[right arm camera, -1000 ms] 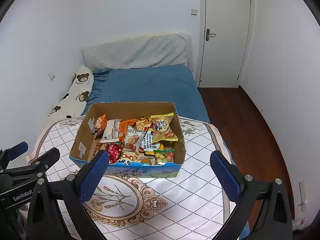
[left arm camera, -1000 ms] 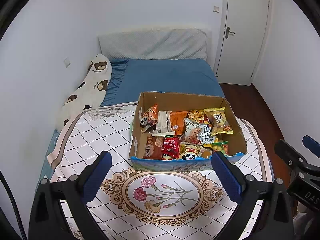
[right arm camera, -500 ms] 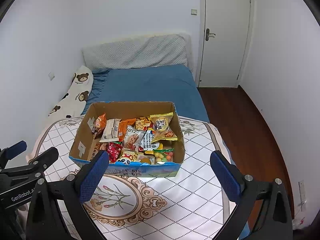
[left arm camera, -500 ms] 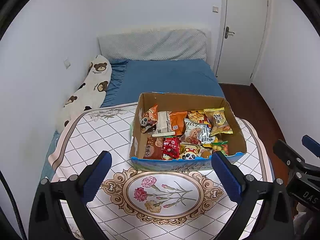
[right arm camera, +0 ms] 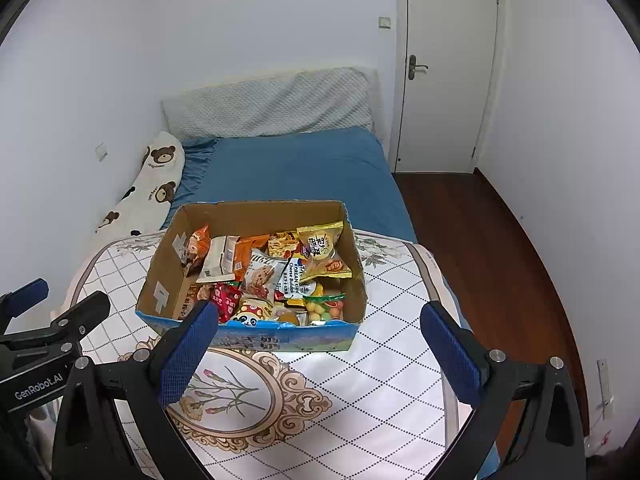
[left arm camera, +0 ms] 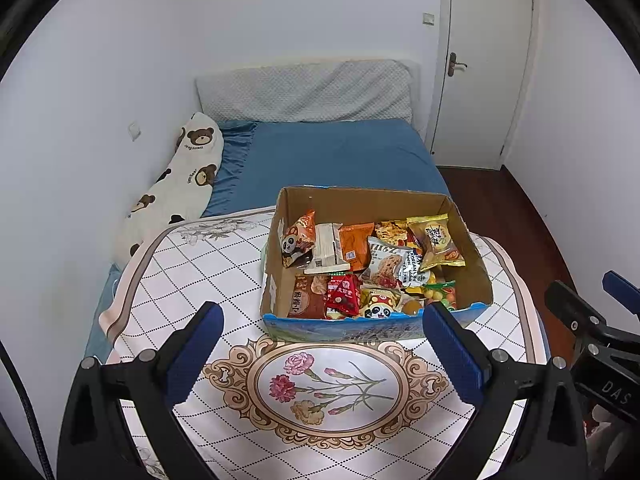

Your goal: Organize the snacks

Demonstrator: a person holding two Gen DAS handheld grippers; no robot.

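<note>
Item: cardboard box [left arm camera: 362, 204], open-topped, blue printed front, standing on my patterned tablecloth [left arm camera: 192, 276] before the blue bed [left arm camera: 328, 152]. Contents: snack packets [left arm camera: 372, 264] heaped loosely, orange, red, yellow and white wrappers. My left gripper [left arm camera: 322, 354] and right gripper [right arm camera: 318, 354] hover short of it, jaws spread wide, empty.
</note>
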